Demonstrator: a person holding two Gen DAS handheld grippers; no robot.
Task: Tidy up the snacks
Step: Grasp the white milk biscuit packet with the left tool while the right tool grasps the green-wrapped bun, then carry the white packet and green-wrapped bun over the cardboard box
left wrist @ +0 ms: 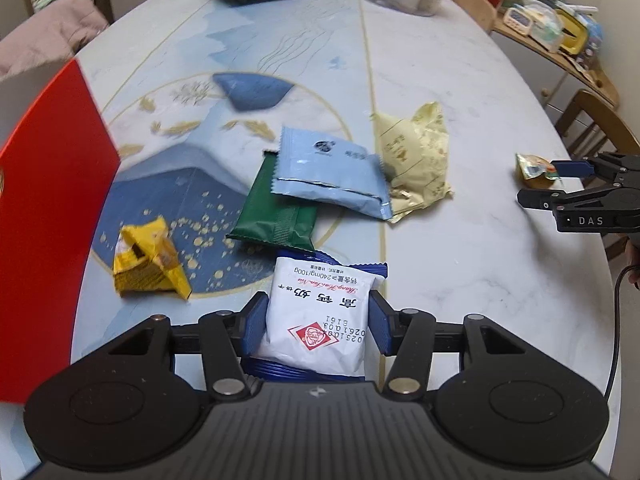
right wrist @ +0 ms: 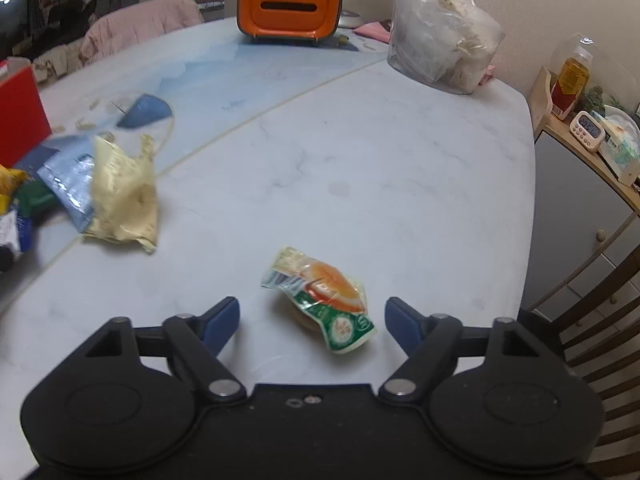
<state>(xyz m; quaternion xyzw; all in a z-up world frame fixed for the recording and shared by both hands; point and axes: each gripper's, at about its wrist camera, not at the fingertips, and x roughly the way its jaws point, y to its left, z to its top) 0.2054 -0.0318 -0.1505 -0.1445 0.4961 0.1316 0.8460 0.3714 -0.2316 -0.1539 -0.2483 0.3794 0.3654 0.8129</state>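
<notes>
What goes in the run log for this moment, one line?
left tongs: shut on white snack packet | right tongs: open, straddling orange-green pouch | red box: at left | pile: untouched

A marble-look table (right wrist: 360, 152) with a blue printed panel carries scattered snack packets (left wrist: 332, 172), an orange-fronted box (right wrist: 289, 6), a clear plastic bag (right wrist: 440, 36) — and a red box (left wrist: 52, 200).

Table (right wrist: 360, 168): smooth polished marble look. Snack packets (left wrist: 328, 172): glossy crinkled plastic foil. Red box (left wrist: 52, 200): matt card. Chair (right wrist: 600, 320): wood.
</notes>
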